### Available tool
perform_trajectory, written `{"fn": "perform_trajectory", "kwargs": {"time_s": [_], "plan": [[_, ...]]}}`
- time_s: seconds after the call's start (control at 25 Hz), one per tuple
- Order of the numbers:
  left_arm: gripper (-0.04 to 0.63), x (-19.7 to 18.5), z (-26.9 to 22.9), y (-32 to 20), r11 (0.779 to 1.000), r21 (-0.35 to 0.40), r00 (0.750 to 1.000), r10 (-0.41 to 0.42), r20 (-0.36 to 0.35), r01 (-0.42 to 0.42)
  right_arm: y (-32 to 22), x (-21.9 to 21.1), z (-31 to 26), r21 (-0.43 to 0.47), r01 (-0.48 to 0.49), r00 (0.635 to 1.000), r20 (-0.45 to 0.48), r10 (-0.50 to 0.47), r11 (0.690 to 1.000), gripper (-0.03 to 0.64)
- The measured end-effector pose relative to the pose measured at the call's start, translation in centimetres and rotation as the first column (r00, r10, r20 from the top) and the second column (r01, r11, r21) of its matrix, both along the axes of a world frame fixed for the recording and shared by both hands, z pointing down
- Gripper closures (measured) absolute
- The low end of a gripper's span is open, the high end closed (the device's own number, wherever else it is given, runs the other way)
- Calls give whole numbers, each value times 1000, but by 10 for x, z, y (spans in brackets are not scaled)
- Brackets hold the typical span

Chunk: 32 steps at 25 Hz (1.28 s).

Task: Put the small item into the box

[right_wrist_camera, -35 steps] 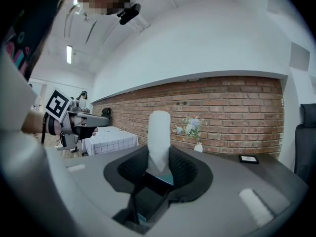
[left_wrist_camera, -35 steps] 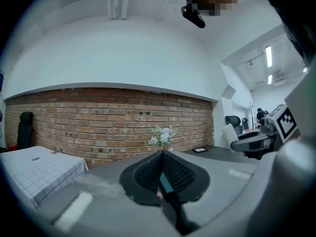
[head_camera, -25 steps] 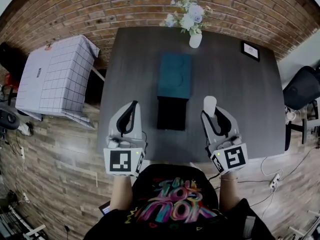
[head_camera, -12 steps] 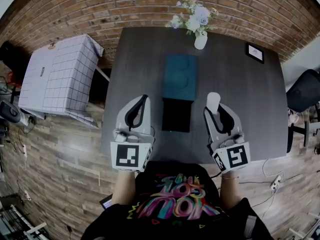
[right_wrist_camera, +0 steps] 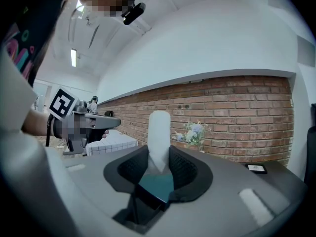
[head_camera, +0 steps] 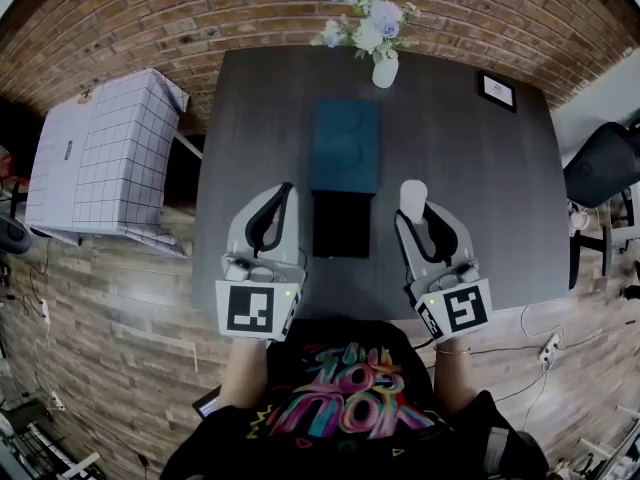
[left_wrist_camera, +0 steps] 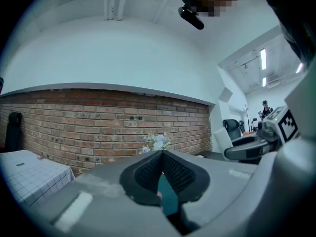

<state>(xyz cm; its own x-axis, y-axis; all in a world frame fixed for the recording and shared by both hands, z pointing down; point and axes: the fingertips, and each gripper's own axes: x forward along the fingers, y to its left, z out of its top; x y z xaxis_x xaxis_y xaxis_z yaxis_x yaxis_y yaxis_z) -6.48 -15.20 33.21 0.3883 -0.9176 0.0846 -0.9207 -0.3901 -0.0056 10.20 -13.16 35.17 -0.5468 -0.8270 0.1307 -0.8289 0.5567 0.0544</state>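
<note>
The right hand-held gripper [right_wrist_camera: 159, 162] pinches the small white item [right_wrist_camera: 159, 132] between its pads. The item's rounded end sticks out past the jaws. In the head view it sits over the dark table [head_camera: 470, 188], just right of the open black box [head_camera: 341, 226], whose far edge meets a teal lid [head_camera: 345, 146]. The left hand-held gripper [left_wrist_camera: 162, 154], left of the box, has its jaws pressed together on nothing
</note>
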Motion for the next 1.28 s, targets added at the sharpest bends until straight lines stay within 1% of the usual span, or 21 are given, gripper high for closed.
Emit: {"fn": "perform_trajectory", "kwargs": {"time_s": [0.36, 0.52, 0.8, 0.92, 1.08, 1.2, 1.28], "plan": [[594, 4, 12, -3, 999, -28, 1000, 17, -12, -17, -7, -2, 13, -32, 11, 1000, -23, -12, 999, 485], [594, 6, 22, -3, 999, -45, 999, 28, -29, -29, -10, -13, 26, -50, 43, 997, -57, -46, 998, 485], [594, 12, 40, -6, 996, -71, 998, 42, -47, -45, -12, -35, 62, -102, 100, 984, -137, -114, 990, 485], [594, 12, 50, -6, 995, -88, 998, 35, -59, -40, -11, -40, 83, -150, 105, 978, -166, -130, 983, 485], [594, 17, 62, -7, 994, -97, 998, 36, -55, -42, -12, -42, 109, -203, 98, 970, -197, -139, 974, 486], [594, 19, 70, -6, 993, -113, 998, 34, -62, -40, -15, -46, 125, -210, 111, 962, -221, -158, 971, 485], [594, 19, 73, -6, 992, -118, 997, 30, -65, -37, -16, -47, 136, -231, 116, 955, -243, -172, 966, 485]]}}
